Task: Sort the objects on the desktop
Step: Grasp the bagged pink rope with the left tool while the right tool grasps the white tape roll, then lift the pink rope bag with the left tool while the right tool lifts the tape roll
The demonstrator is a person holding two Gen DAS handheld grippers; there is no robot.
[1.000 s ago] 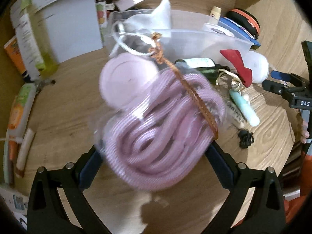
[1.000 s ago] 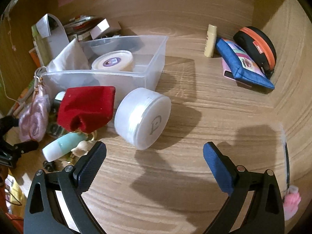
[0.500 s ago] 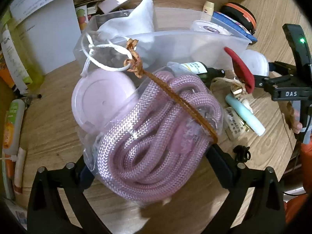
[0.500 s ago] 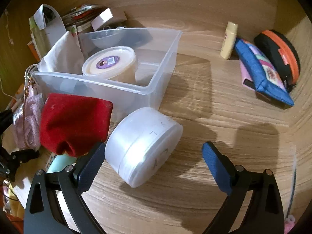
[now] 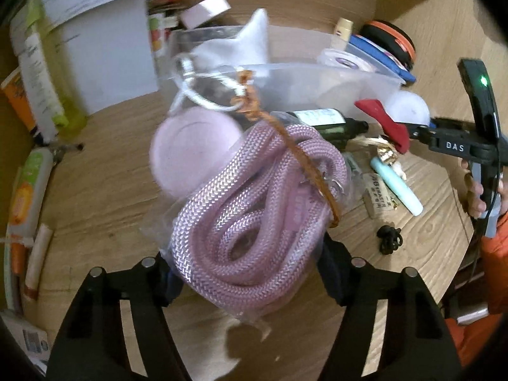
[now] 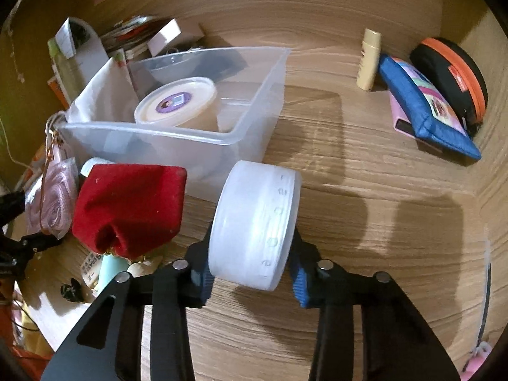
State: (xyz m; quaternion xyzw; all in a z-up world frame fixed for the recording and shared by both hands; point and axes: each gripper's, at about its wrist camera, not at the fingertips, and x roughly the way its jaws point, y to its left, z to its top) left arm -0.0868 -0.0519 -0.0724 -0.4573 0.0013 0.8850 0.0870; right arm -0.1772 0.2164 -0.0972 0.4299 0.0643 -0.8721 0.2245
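Note:
My left gripper [image 5: 250,270] is shut on a clear bag of coiled pink rope [image 5: 254,209] with a brown cord, held above the desk in front of a clear plastic bin [image 5: 301,76]. My right gripper [image 6: 250,273] is shut on a white round jar [image 6: 257,222] lying on its side, just in front of the bin [image 6: 254,120]. The bin holds a lidded cream tub [image 6: 176,101] and a white pouch [image 6: 101,92]. A red pouch [image 6: 127,206] lies left of the jar. The bag also shows in the right wrist view [image 6: 54,200].
A pink round lid [image 5: 193,155], dark bottle [image 5: 320,123], mint tube [image 5: 397,187] and black clip [image 5: 389,239] lie on the wooden desk. A blue pouch [image 6: 425,108], black-orange case [image 6: 454,76] and small yellow bottle [image 6: 368,60] sit at the back right. Papers and tubes stand at the left.
My right gripper moved forward and closed on the white jar, which was free before. My left gripper kept hold of the rope bag and swung it slightly.

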